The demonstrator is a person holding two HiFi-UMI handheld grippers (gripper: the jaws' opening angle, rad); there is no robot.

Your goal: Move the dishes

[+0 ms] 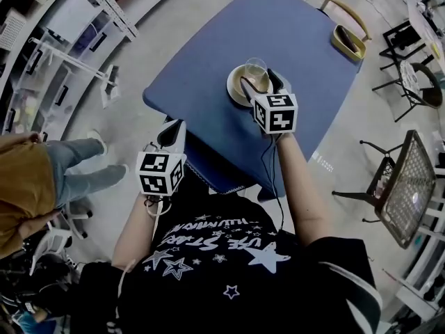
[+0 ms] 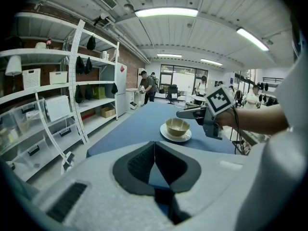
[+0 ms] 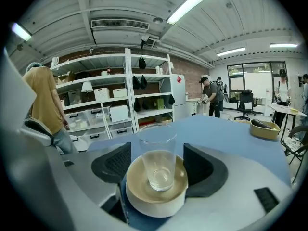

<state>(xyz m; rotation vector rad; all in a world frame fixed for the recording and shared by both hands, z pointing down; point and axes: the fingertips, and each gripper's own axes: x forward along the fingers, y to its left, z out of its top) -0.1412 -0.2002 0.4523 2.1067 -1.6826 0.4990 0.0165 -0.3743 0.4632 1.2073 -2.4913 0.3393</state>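
Note:
A clear glass [image 1: 255, 67] stands inside a beige bowl [image 1: 243, 76] on a white plate [image 1: 234, 90], in the middle of the blue table [image 1: 285, 26]. My right gripper [image 1: 259, 81] is over the bowl, open, one jaw on each side of the glass [image 3: 158, 165] with a small gap to each. Bowl [image 3: 136, 186] and plate [image 3: 154, 207] lie under the jaws. My left gripper [image 1: 171, 128] hangs shut and holds nothing, at the table's near left corner. From there the bowl [image 2: 177, 126] and the right gripper [image 2: 185, 113] show farther along the table.
A yellow tray [image 1: 348, 42] sits at the table's far right edge, a chair [image 1: 348, 9] behind it. Storage shelves [image 1: 76, 40] line the left. A person in a yellow shirt [image 1: 21, 179] stands at the near left. A wire-mesh rack [image 1: 407, 186] is on the right.

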